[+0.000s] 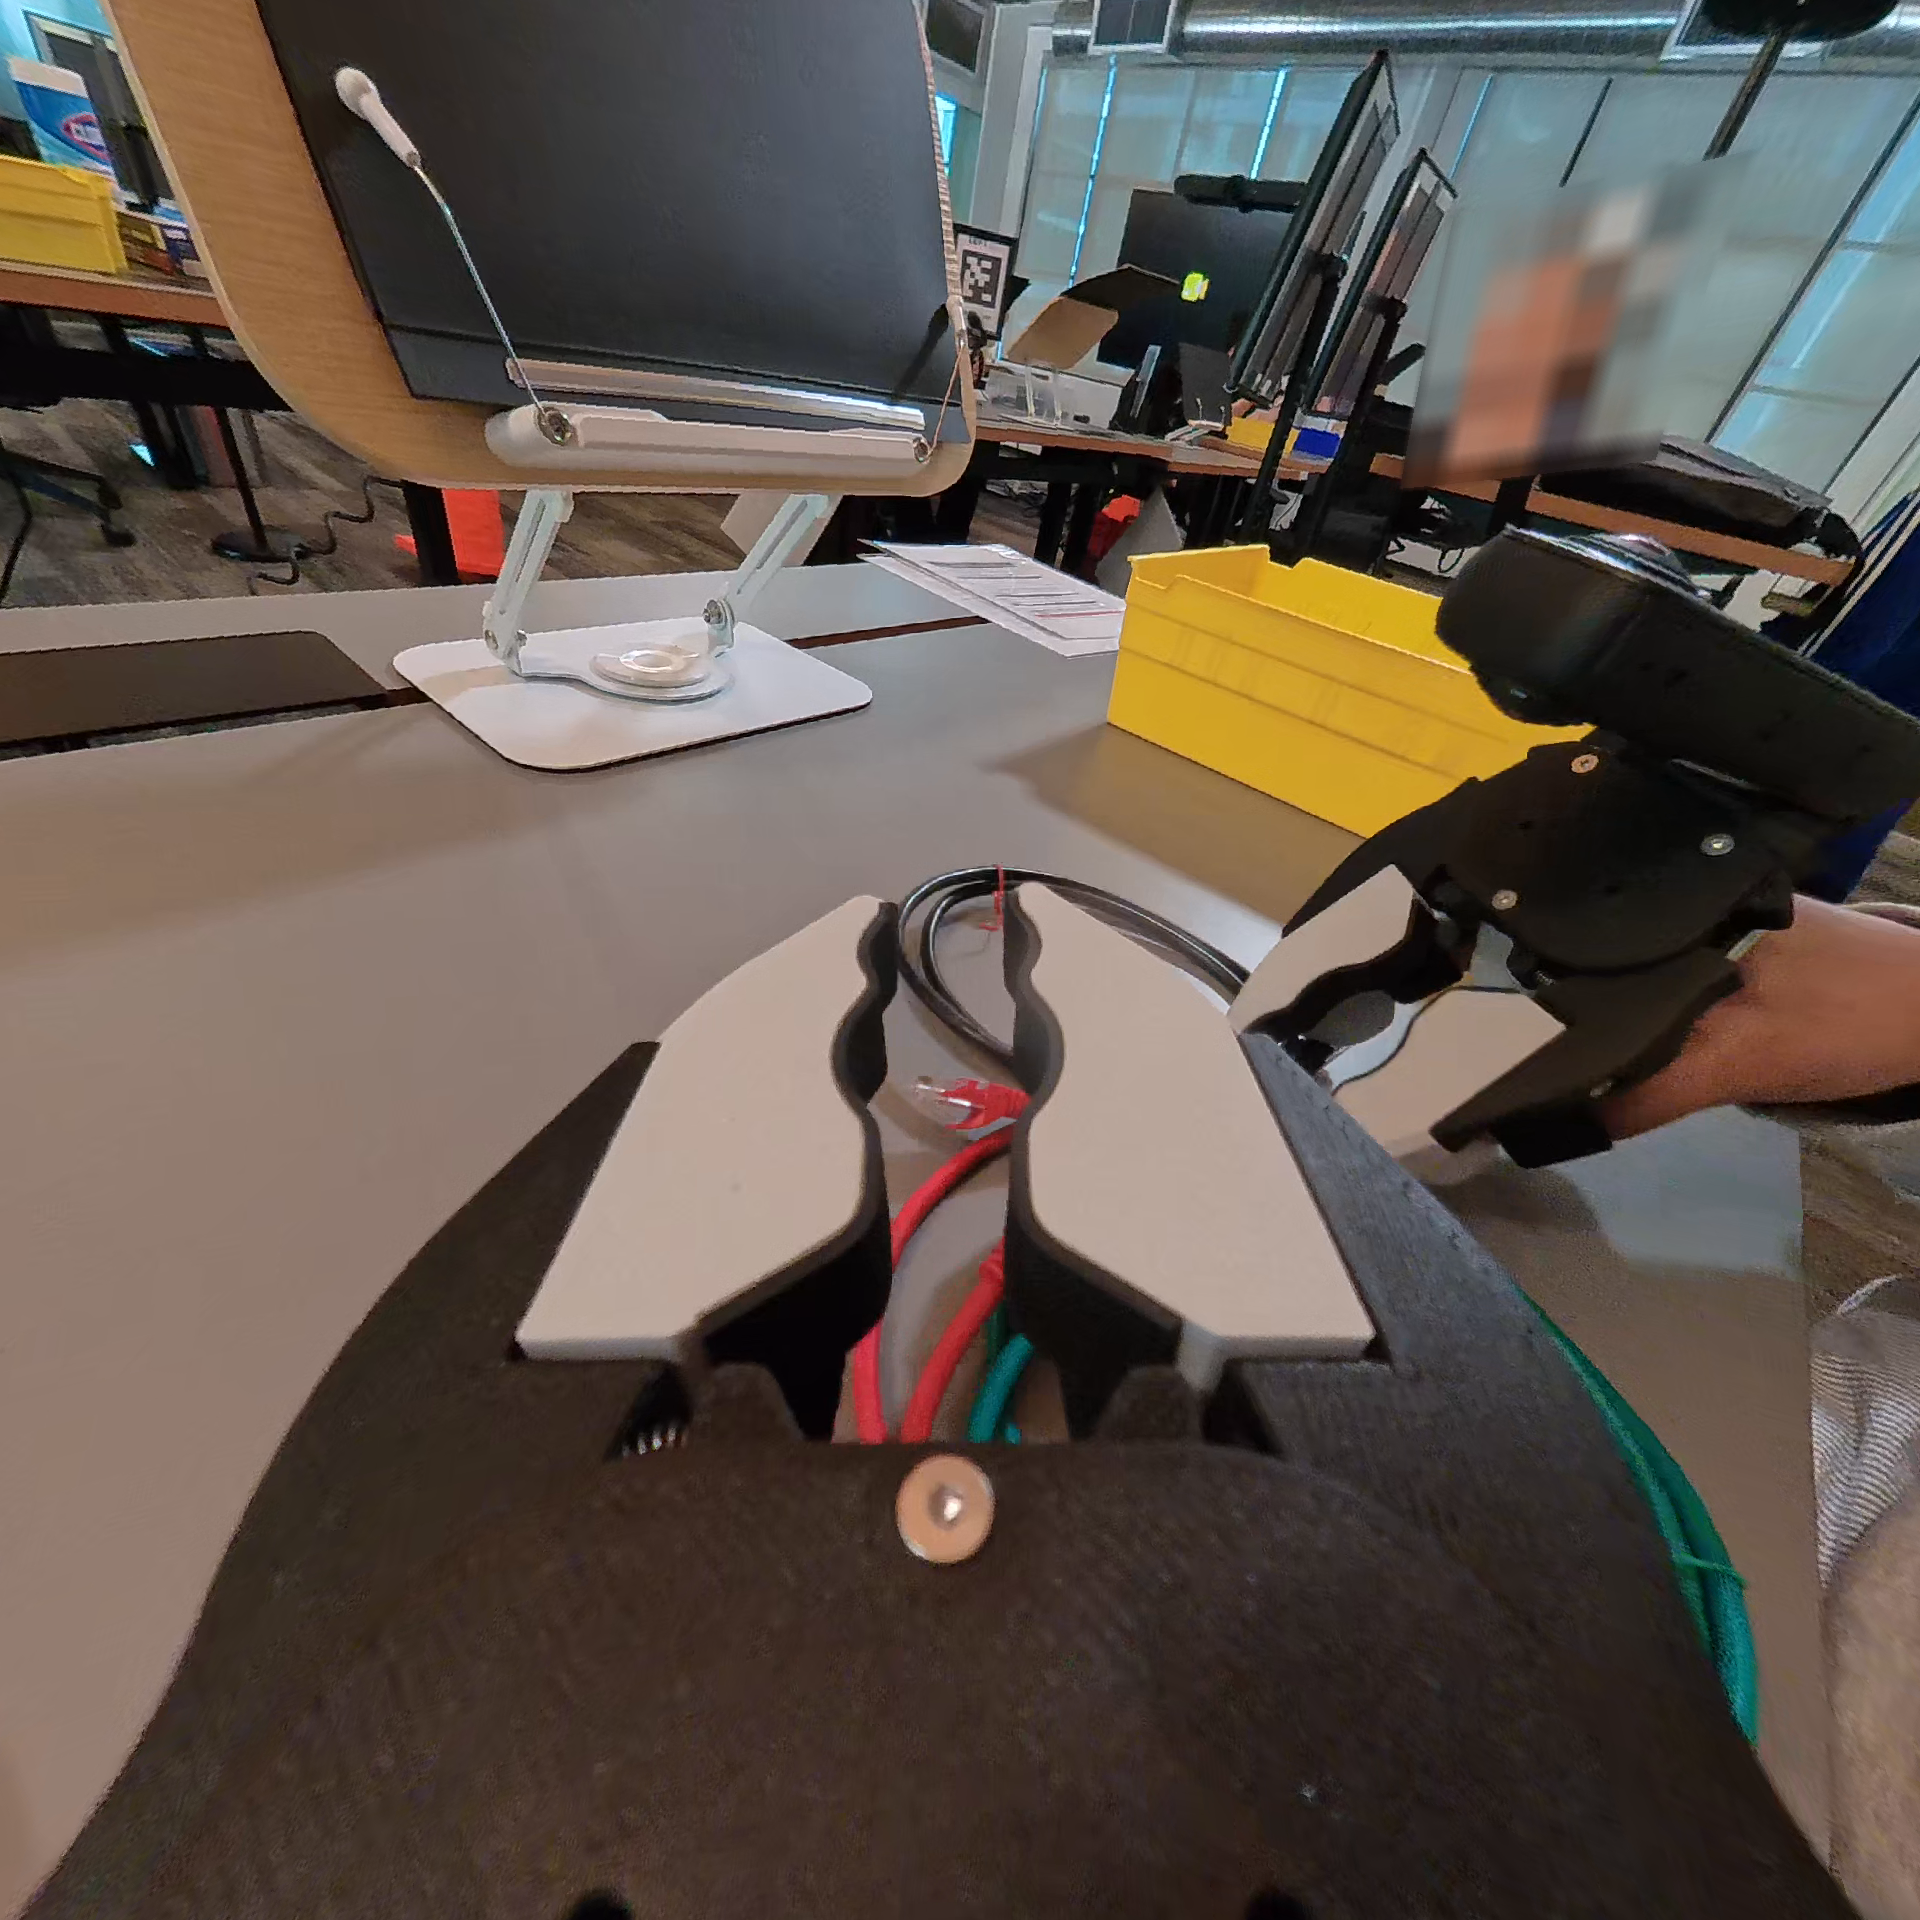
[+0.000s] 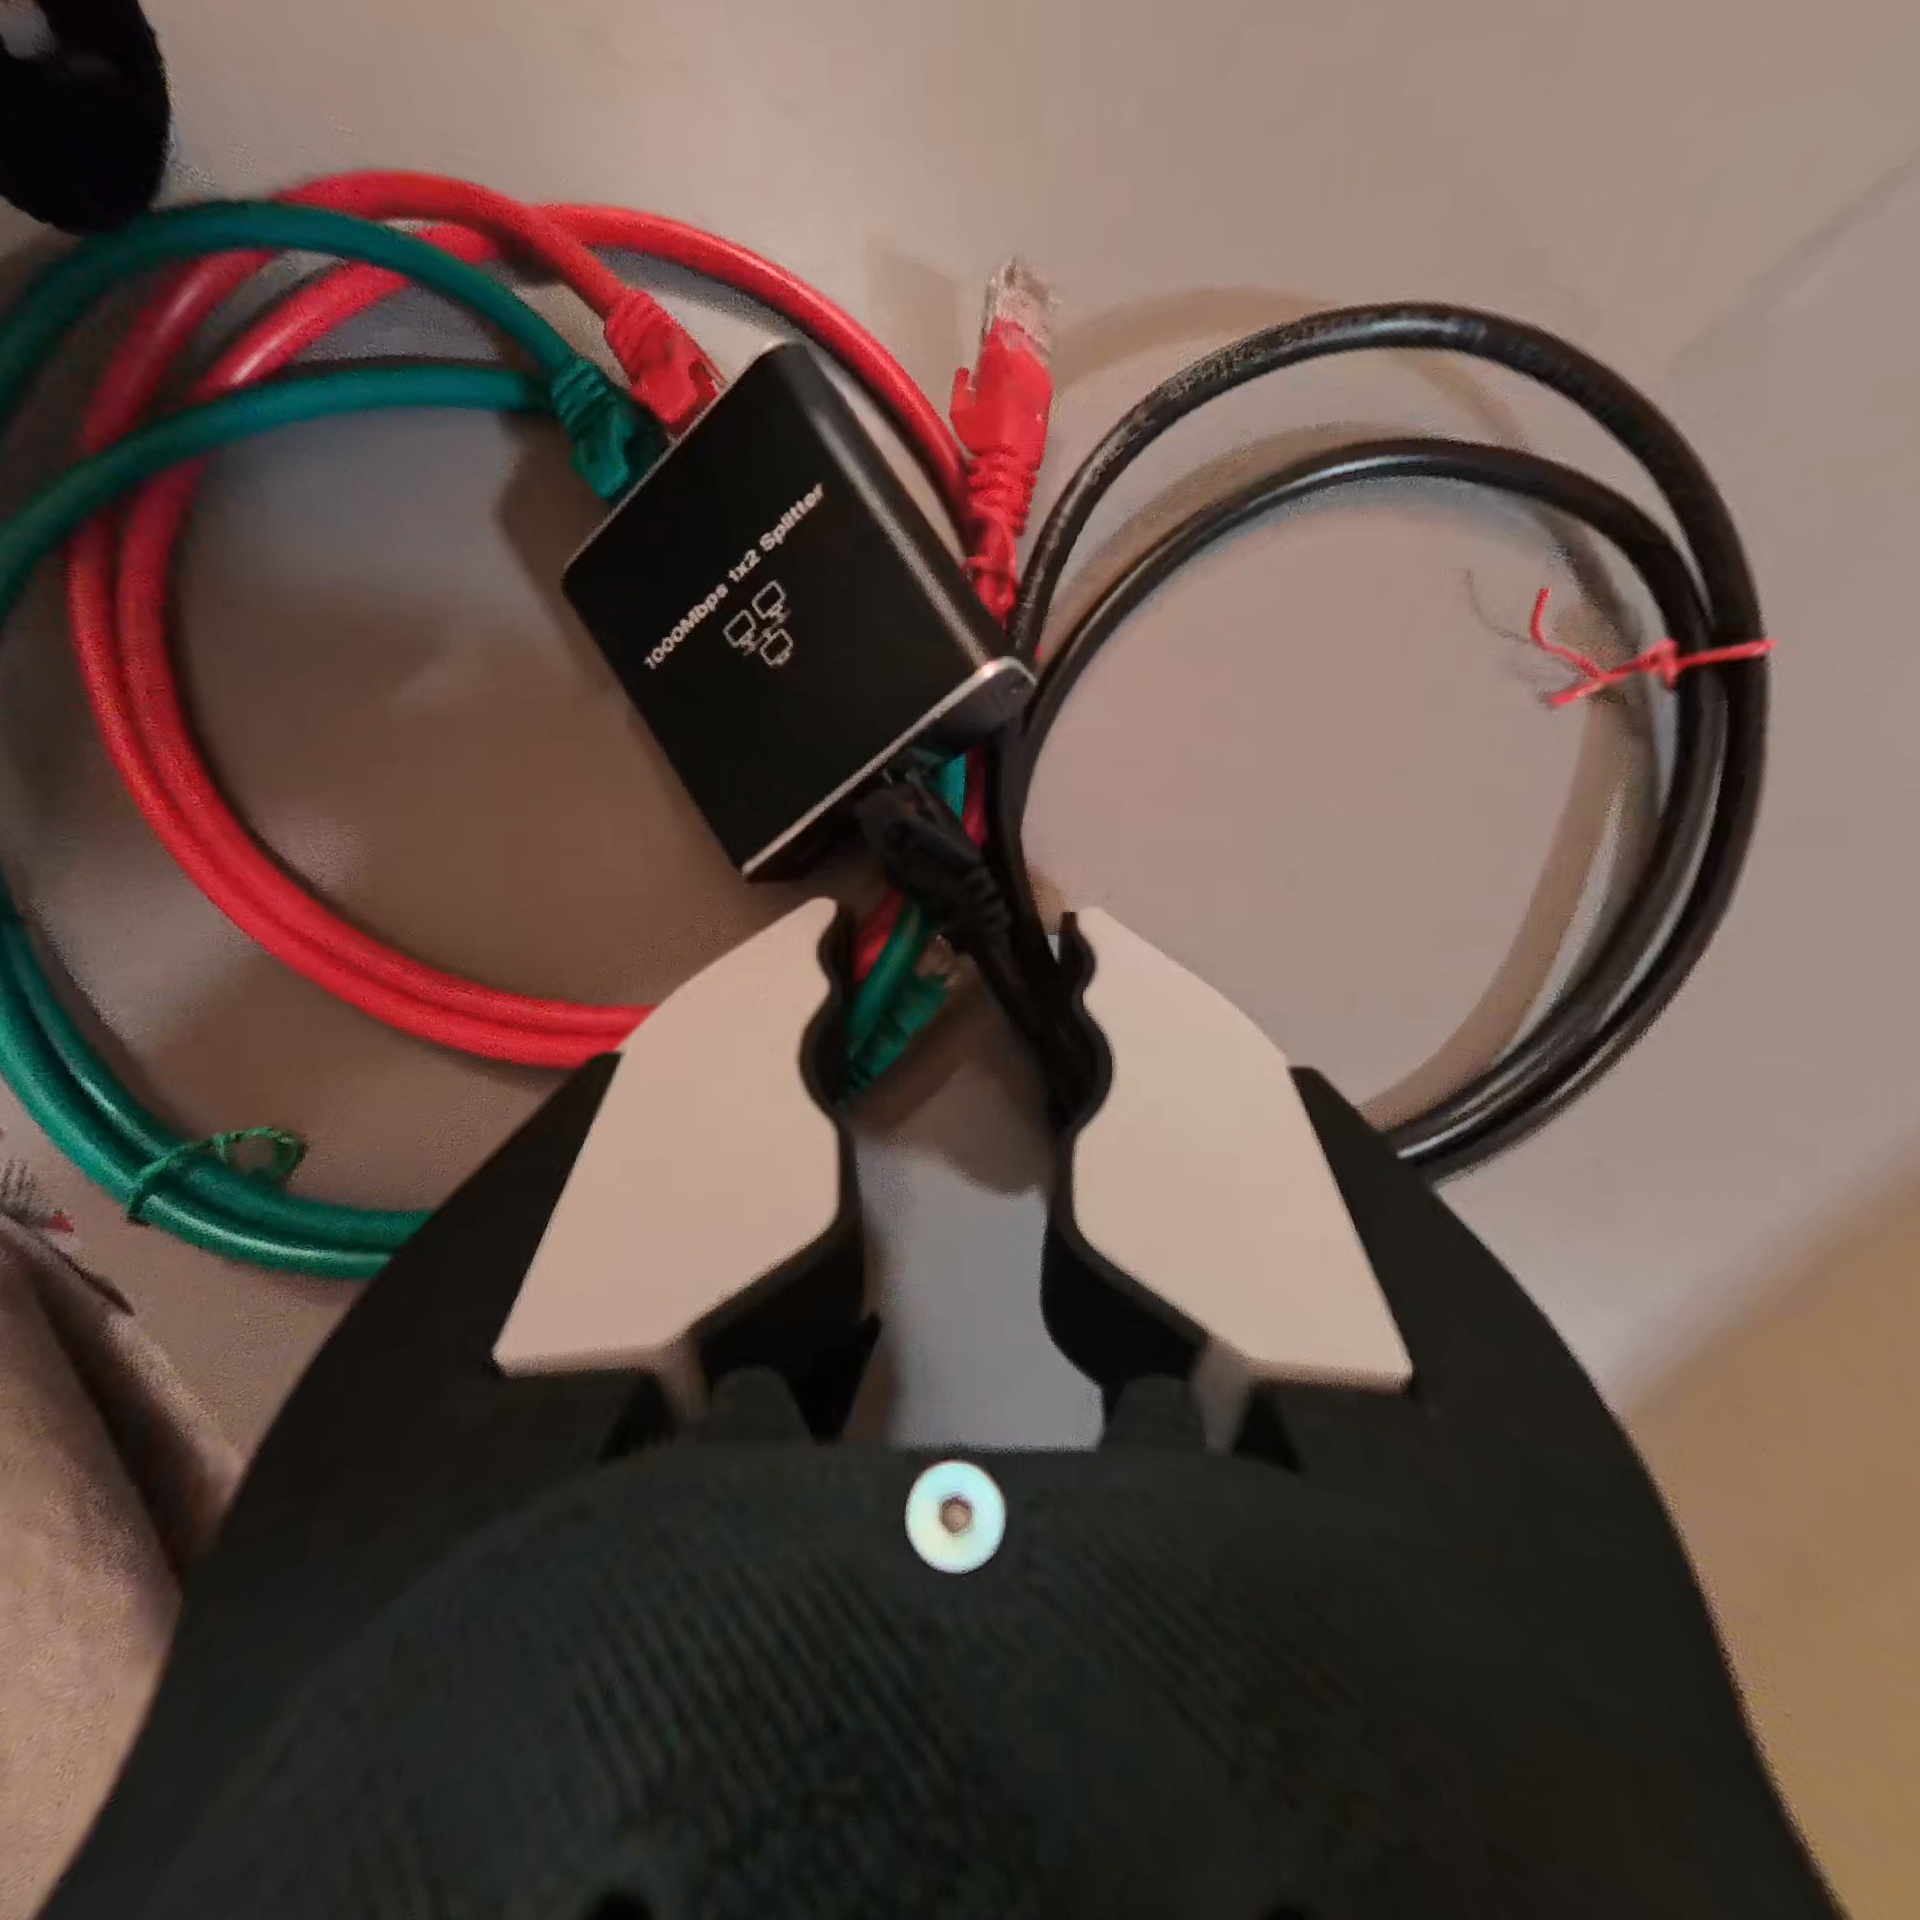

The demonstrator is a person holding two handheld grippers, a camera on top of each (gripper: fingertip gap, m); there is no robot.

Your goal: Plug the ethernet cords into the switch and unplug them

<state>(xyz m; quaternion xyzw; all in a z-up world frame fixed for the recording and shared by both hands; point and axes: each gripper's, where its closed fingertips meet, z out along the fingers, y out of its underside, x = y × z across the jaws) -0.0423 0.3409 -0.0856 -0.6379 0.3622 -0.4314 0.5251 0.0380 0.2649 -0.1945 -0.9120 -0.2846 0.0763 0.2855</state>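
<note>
The switch [image 2: 795, 613] lies just ahead of the right gripper [image 2: 951, 935], whose parted jaws straddle the black cord [image 2: 940, 852] plugged into its near end, while the left gripper [image 1: 951, 925] hovers empty, half-open.

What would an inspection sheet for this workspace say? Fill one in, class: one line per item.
Surface: grey table, bare in places.
Job's things: black switch with red plug, green plug and black plug in it; a second red plug lies loose.
Clutter: yellow bin, tablet stand.
Grippers: left gripper open; right gripper open, around the black cable.
Cables: red, green, black, coiled.
Surroundings: office desks, monitors.
</note>
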